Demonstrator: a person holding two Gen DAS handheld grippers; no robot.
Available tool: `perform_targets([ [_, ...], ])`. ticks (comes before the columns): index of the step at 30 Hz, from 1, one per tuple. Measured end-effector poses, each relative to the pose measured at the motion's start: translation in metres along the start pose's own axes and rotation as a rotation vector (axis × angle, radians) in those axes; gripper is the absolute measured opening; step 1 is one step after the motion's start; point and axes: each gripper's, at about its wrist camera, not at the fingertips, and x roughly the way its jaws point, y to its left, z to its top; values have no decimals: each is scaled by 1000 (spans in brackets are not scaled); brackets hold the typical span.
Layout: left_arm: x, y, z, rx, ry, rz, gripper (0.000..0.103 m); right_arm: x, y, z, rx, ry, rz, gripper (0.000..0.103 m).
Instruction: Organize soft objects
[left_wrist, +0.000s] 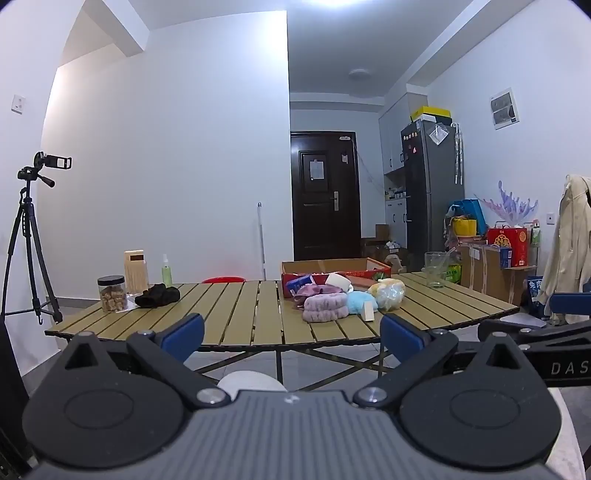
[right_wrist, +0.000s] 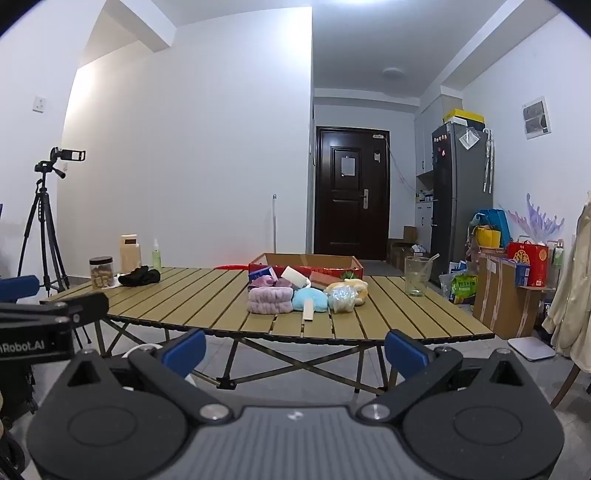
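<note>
A pile of soft things lies on the slatted table (left_wrist: 240, 314) (right_wrist: 207, 306): a fluffy pink headband (left_wrist: 325, 308) (right_wrist: 269, 300), a light blue plush (left_wrist: 360, 301) (right_wrist: 308, 298), a yellow plush in clear wrap (left_wrist: 388, 291) (right_wrist: 345, 293) and a white block (left_wrist: 338, 281) (right_wrist: 295, 276). Behind the pile stands an open red cardboard box (left_wrist: 332, 266) (right_wrist: 306, 263). A black cloth (left_wrist: 157, 295) (right_wrist: 139, 277) lies at the table's left. My left gripper (left_wrist: 291, 336) and right gripper (right_wrist: 295, 349) are open and empty, short of the table's near edge.
A jar (left_wrist: 112, 293), a beige bottle (left_wrist: 135, 271) and a green spray bottle (left_wrist: 166, 271) stand at the table's left; a glass (left_wrist: 436, 269) at its right. A tripod (left_wrist: 29, 236) stands left; boxes (right_wrist: 506, 291), bags and a fridge (right_wrist: 458, 203) crowd the right wall.
</note>
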Motion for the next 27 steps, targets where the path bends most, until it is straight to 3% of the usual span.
perform_targets([
  [7, -12, -3, -1, 21, -42, 12, 103, -2, 7, 1, 2, -5, 7, 103],
  [11, -9, -6, 1, 26, -20, 13, 103, -1, -8, -2, 41, 4, 18, 103],
  [27, -6, -4, 2, 30, -19, 11, 103, -1, -7, -2, 49, 7, 19, 103],
])
